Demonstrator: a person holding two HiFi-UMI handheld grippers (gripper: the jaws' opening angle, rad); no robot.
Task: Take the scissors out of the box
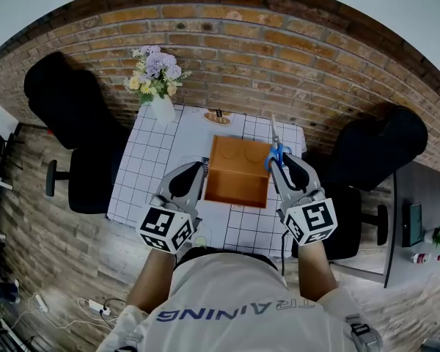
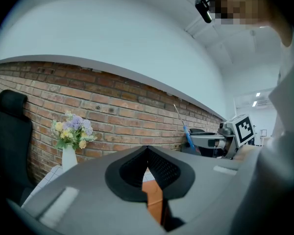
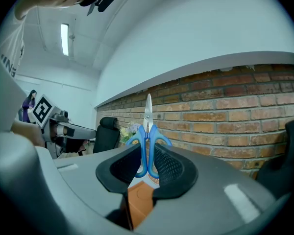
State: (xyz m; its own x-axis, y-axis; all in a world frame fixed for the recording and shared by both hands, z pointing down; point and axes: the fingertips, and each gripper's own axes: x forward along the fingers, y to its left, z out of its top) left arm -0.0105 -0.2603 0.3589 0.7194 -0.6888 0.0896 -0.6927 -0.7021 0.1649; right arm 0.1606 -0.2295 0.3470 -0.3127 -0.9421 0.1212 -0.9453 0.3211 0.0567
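An open orange-brown box stands in the middle of the checked table. My right gripper is shut on the blue handles of the scissors, holding them at the box's right edge with the blades pointing up and away. In the right gripper view the scissors stand upright between the jaws of the right gripper, above the box. My left gripper hovers at the box's left side. Its jaws meet at the tips of the left gripper with nothing between them. The scissors also show at right there.
A white vase of flowers stands at the table's far left corner, a small dish at its far edge. Black chairs stand to the left and right. A brick wall runs behind the table.
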